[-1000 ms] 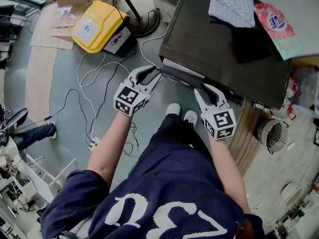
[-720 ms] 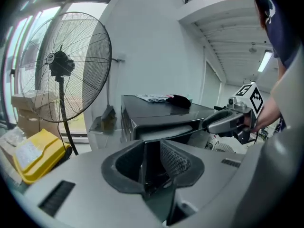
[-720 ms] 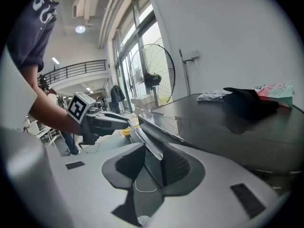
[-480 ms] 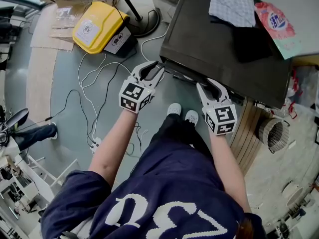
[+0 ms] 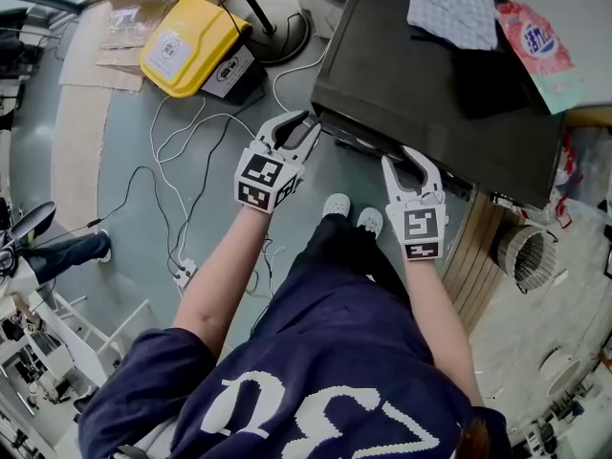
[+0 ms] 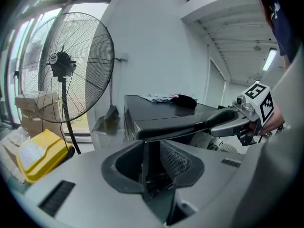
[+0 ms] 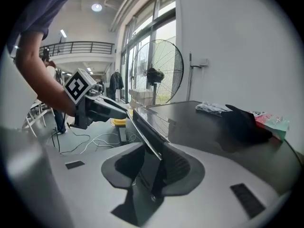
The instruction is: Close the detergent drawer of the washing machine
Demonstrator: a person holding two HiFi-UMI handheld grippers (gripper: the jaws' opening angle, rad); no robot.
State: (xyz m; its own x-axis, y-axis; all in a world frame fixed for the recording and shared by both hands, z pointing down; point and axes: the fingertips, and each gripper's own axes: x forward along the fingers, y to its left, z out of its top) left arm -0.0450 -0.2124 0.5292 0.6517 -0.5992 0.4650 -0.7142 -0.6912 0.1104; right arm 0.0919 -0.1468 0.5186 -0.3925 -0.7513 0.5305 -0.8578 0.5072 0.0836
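Note:
The dark washing machine point(image 5: 430, 75) fills the upper right of the head view. Its detergent drawer point(image 5: 361, 143) shows only as a thin light strip under the front edge, nearly flush. My left gripper point(image 5: 308, 125) is at the machine's front left corner, jaws apart, and in the left gripper view the front edge point(image 6: 166, 122) runs between them. My right gripper point(image 5: 402, 158) is at the front edge further right. Its jaws are opening, with the thin dark edge point(image 7: 147, 132) between them and no pad pressing on it. Each gripper view shows the other gripper: right point(image 6: 232, 122), left point(image 7: 102, 108).
On the machine lie a patterned cloth point(image 5: 449, 8), a dark cloth point(image 5: 488, 79) and a pink detergent packet point(image 5: 535, 46). A yellow case point(image 5: 186, 46), a fan base point(image 5: 277, 36) and loose cables point(image 5: 182, 161) lie on the floor at left. My shoes point(image 5: 349, 213) stand below the drawer.
The drawer, which stuck out pale and wide, has slid in under the machine's edge. Both grippers moved up toward the machine, and the right one rolled so its marker cube faces up.

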